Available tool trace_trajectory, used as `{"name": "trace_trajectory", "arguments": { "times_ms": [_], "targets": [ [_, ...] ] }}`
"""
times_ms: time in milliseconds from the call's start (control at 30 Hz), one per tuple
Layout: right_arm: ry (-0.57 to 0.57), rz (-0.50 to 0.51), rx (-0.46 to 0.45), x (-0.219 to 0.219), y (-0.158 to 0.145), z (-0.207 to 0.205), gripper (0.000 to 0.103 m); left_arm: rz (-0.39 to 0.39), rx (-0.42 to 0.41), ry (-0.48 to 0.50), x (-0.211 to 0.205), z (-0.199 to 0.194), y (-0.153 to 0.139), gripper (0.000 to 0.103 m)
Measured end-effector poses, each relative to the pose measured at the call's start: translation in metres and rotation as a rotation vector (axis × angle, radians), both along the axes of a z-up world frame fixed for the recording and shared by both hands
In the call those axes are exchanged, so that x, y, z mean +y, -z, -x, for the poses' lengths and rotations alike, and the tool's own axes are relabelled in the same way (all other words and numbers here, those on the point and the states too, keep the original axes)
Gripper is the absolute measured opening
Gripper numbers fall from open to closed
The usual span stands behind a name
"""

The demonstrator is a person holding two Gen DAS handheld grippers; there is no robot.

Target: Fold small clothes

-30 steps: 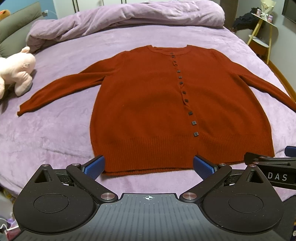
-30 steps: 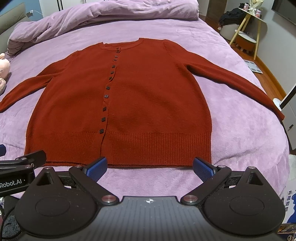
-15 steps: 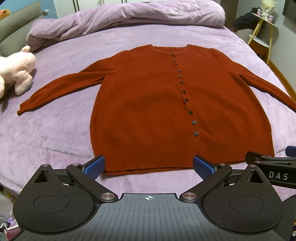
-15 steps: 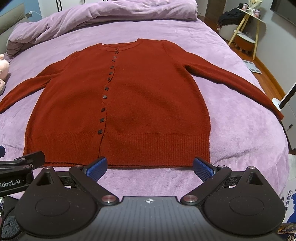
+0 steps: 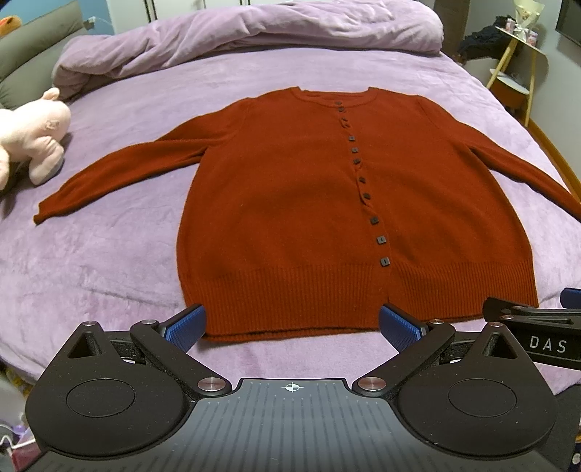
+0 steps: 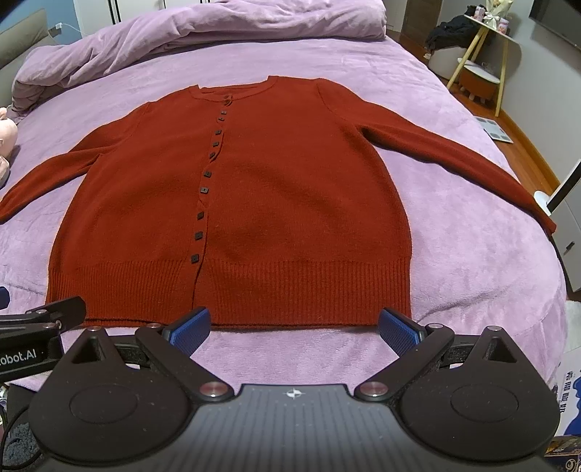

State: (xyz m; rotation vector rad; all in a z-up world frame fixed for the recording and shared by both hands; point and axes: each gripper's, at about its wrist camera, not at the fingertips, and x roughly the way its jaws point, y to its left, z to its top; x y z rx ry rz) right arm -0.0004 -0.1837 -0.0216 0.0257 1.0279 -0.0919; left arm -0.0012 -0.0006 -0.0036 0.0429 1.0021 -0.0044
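Observation:
A rust-red buttoned cardigan (image 5: pixel 290 203) lies flat and face up on the purple bed, both sleeves spread out; it also shows in the right wrist view (image 6: pixel 283 196). My left gripper (image 5: pixel 290 325) is open and empty, its blue pads just short of the hem's left half. My right gripper (image 6: pixel 292 326) is open and empty, just short of the hem's right half. Each gripper's side shows at the edge of the other's view.
A pink plush toy (image 5: pixel 32 134) lies at the left of the bed (image 5: pixel 90 254). A rumpled purple duvet (image 5: pixel 254 32) is bunched at the head. A yellow-legged side table (image 6: pixel 486 47) stands right of the bed, whose right edge (image 6: pixel 544 290) drops off.
The right gripper has crept slightly forward toward the hem. The left gripper has barely moved. Both stay open.

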Motion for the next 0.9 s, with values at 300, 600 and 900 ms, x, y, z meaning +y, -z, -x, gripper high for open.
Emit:
{"name": "trace_trajectory", "arguments": {
  "times_ms": [300,600,900],
  "targets": [
    [0.005,-0.004,-0.001,-0.0012,0.0009,0.0001,0.099,-0.001,0.001,-0.001,-0.0003,-0.0002,-0.0003,0.103],
    [0.020,-0.023,0.001,-0.0073,0.0023,0.0003,0.099,0.005,0.001,-0.006,-0.0004,0.0006,-0.0009,0.103],
    [0.020,-0.032,0.009,-0.0094,0.0039,0.0009,0.099,0.006,0.004,-0.008,0.0002,0.0009,-0.0012,0.103]
  ]
}}
